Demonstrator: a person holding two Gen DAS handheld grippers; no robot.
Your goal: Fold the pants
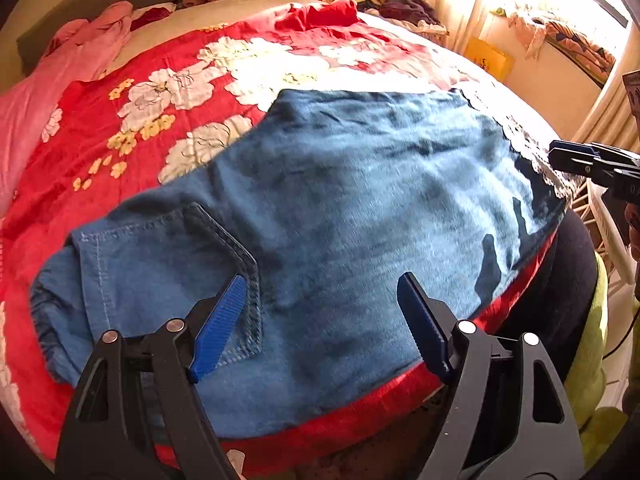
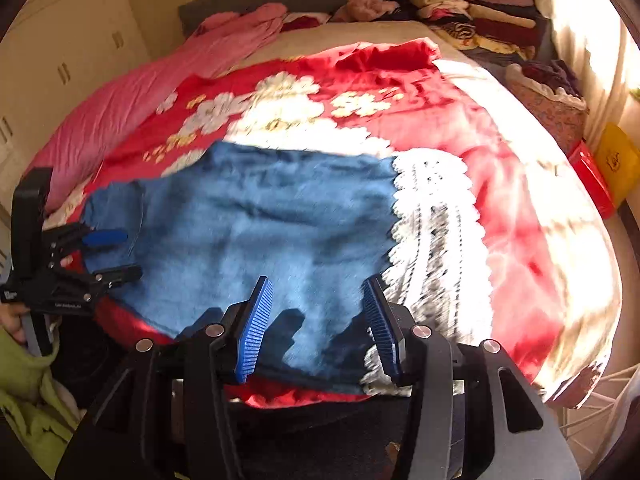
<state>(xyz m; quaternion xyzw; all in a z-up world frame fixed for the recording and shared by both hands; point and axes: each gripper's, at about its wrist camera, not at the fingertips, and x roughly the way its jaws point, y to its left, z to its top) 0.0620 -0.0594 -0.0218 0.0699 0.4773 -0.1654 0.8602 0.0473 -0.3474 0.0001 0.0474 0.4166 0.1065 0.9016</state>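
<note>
Blue denim pants [image 1: 340, 208] with a white lace hem [image 2: 436, 232] lie flat on a red floral blanket [image 1: 160, 92], near its front edge. The waist and a stitched pocket [image 1: 224, 248] are at the left, the lace hem at the right. My left gripper [image 1: 320, 320] is open and empty, just above the waist end by the pocket. My right gripper [image 2: 318, 320] is open and empty above the hem end; it also shows in the left wrist view [image 1: 576, 160]. The left gripper shows at the left of the right wrist view [image 2: 108, 256], open.
A pink cloth [image 2: 132, 100] lies along the bed's left side. Piles of clothes [image 2: 472, 12] sit at the head of the bed. A yellow box [image 2: 618, 160] and a red box [image 2: 592, 176] stand at the right. A green garment [image 2: 24, 384] hangs front left.
</note>
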